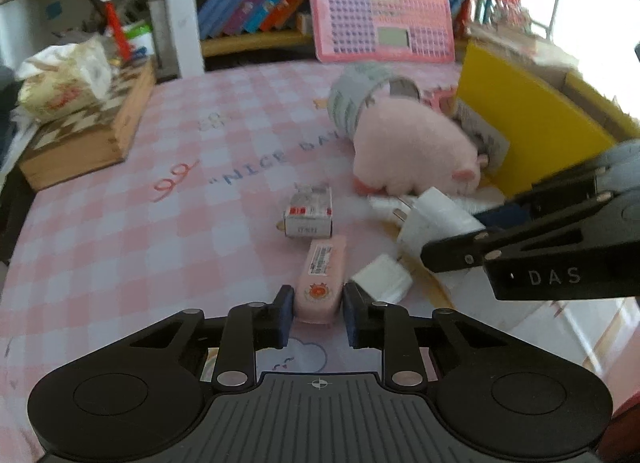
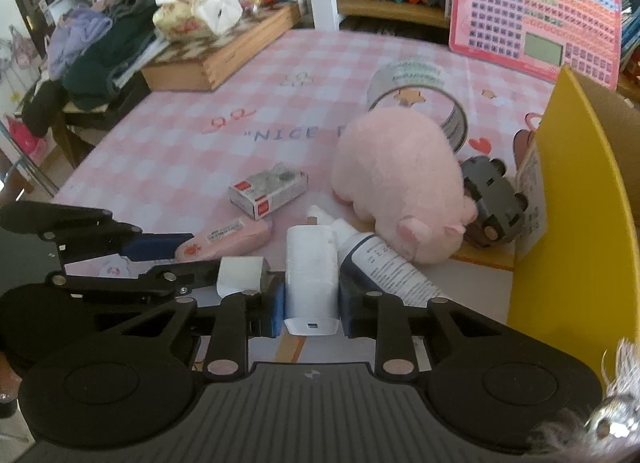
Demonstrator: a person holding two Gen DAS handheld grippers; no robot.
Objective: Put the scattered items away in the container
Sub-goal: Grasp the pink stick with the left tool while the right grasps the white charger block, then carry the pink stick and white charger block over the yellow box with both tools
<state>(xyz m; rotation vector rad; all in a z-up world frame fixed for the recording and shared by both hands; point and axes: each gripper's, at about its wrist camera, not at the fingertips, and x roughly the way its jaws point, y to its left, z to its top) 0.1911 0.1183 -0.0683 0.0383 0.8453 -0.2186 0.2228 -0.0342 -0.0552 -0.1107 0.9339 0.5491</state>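
The right gripper (image 2: 312, 303) clamps the charger (image 2: 311, 283); the left gripper (image 1: 316, 313) brackets the pink case (image 1: 322, 279), grip unclear; nearly everything remains outside the box (image 2: 576, 223).

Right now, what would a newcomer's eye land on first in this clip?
Probably the pink plush pig, lying mid-table beside the tall yellow container. Next, the right tool clamped on a white charger, and the left tool straddling a pink eraser on the checked tablecloth.

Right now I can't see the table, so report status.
Left gripper astride pink eraser, not clamped. Right gripper shut on white charger. Plush pig before yellow box.
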